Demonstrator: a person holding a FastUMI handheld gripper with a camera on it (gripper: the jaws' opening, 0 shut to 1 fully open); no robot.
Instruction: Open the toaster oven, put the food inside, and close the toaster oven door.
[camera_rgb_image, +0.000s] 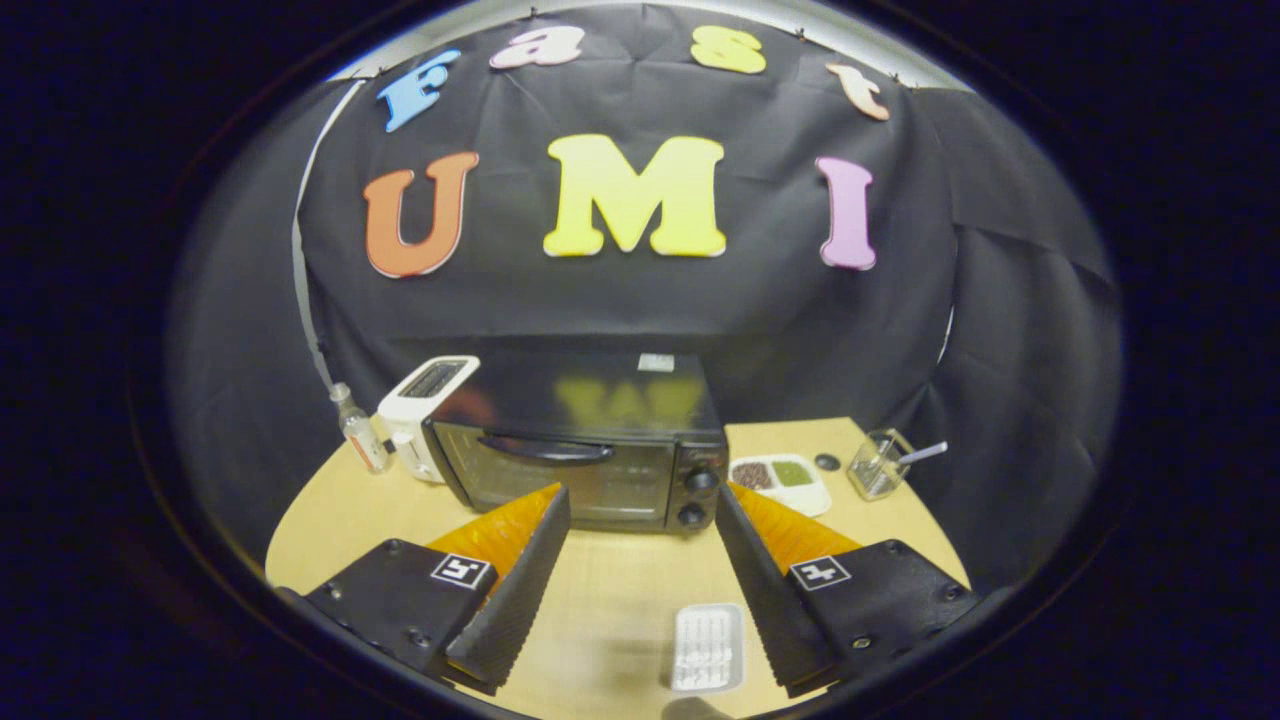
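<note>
Your gripper (640, 520) is spread wide, black ribbed fingers (520, 590) well apart and holding nothing. The black toaster oven with the glass door (580, 440) sits straight ahead, just beyond the fingertips; its door is shut and the curved black handle (548, 450) runs across the top of the glass. Two round black knobs (697, 497) are stacked on its right panel, near your right fingertip. The small white ribbed plastic tray (708, 648) lies on the light wooden table (340, 520) between the fingers, close to the right one and nearer to you than the tips; I can't tell what's in it. Left of the oven and touching it: a white slot toaster (425, 410), then a small clear bottle (358, 428). Right of the oven: a white divided dish with brown and green fillings (780, 480), a small dark round disc (827, 462), and a clear glass jar with a spoon (880, 465).
</note>
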